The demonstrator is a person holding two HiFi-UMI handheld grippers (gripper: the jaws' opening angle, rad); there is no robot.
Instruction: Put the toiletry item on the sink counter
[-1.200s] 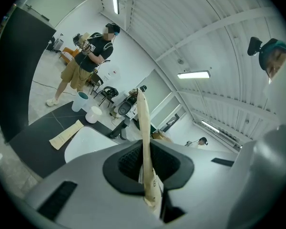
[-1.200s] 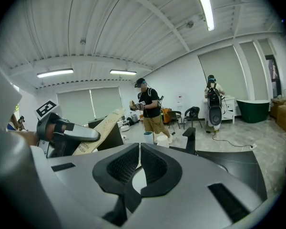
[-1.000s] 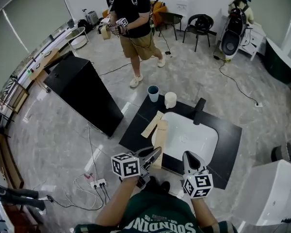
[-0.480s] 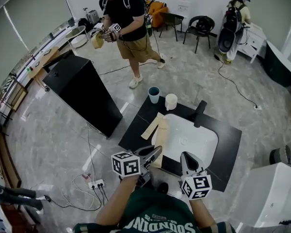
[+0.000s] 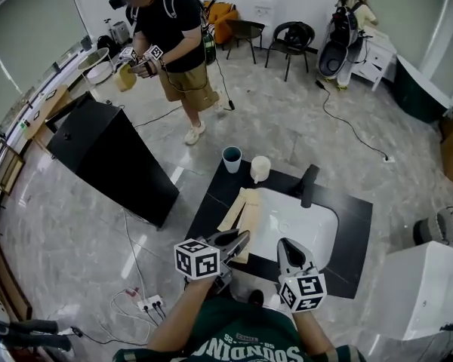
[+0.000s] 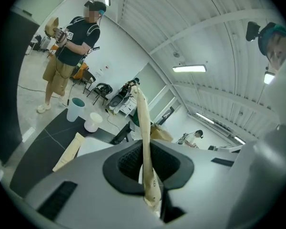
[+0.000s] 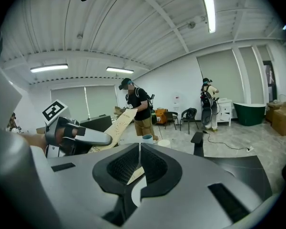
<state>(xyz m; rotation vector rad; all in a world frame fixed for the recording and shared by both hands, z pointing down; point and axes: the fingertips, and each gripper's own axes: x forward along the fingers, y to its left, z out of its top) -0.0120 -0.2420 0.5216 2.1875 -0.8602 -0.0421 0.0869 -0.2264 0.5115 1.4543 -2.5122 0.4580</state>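
Toiletry packet, tan and flat, pinched edge-on between the left gripper's jaws over the black sink counter's left side; right gripper alongside, jaws pressed together, empty.

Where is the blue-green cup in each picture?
Head view: the teal cup is near the middle, a bit above centre.
Left gripper view: the teal cup is on the left side, about halfway down.
Right gripper view: the teal cup is small, near the centre.
Shared landmark: the white cup stands right beside it in every view.
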